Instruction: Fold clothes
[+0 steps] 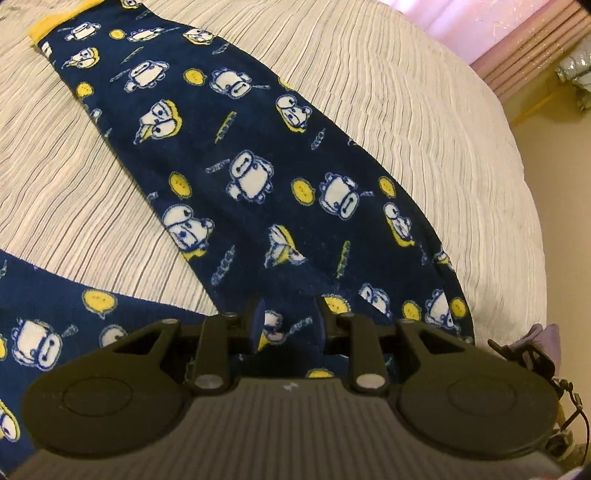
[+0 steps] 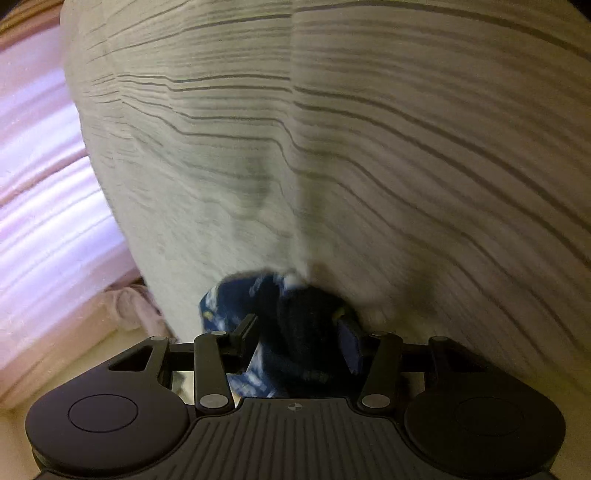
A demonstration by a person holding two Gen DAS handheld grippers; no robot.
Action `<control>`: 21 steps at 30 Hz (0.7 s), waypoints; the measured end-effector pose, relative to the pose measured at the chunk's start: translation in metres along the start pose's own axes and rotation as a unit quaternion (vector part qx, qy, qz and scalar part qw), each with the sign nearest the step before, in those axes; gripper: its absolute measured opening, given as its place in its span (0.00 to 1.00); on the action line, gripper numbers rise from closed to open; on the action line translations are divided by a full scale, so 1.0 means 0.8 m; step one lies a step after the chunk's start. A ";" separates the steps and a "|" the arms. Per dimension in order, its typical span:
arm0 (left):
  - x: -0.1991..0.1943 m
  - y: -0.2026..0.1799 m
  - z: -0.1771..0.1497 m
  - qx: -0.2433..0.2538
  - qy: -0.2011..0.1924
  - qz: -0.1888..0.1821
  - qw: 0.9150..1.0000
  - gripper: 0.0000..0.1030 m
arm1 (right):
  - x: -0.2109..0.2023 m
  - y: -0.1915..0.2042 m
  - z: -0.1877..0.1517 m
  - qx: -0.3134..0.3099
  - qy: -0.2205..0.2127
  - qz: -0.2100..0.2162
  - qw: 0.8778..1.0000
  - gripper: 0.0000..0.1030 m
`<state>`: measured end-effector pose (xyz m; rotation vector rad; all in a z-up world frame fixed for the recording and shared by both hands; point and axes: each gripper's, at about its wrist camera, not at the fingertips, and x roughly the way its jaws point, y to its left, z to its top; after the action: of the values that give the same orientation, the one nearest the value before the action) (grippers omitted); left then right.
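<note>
**Fleece trousers near the bed edge, both grippers on cloth**

The bed (image 1: 388, 92), under a cream striped cover, carries everything; its edge curves close along the right of the left wrist view, with bare floor (image 1: 554, 206) beyond. The navy printed pyjama trousers (image 1: 236, 162) lie spread across it, one leg running away to a yellow cuff (image 1: 55, 26) at the far left, the other leg (image 1: 55, 325) crossing the lower left corner. Open cover lies to the left of and beyond the long leg, so a fold judged safest would go that way, not toward the drop.

The left gripper (image 1: 287, 325) has its fingers either side of a raised ridge of the fabric; it looks clamped on it, though the contact is partly hidden. The right gripper (image 2: 297, 332) holds a dark bunch of the same cloth between its fingers, in a blurred picture.

Likely risks: thick fleece slipping from a shallow pinch, the two grips pulling unevenly and twisting the leg, or the near hem sliding off the edge.
</note>
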<state>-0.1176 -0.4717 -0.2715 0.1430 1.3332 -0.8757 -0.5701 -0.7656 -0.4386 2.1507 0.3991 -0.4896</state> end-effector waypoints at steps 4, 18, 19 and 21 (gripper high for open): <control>0.006 -0.006 -0.003 -0.005 0.004 -0.004 1.000 0.22 | 0.017 -0.005 0.003 0.020 0.010 0.026 0.999 0.49; 0.009 -0.004 -0.015 0.007 0.008 -0.003 1.000 0.22 | -0.037 0.054 0.027 -0.194 -0.135 0.090 0.967 0.09; 0.012 -0.005 -0.017 0.009 0.011 -0.005 1.000 0.22 | -0.030 0.052 0.037 -0.195 -0.137 0.067 0.969 0.09; 0.013 -0.009 -0.021 0.016 0.014 -0.010 1.000 0.22 | -0.016 0.054 0.045 -0.204 -0.135 0.026 0.969 0.10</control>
<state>-0.1353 -0.4719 -0.2829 0.1678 1.3482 -0.9147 -0.5690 -0.8212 -0.4223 1.6663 0.2630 -0.6047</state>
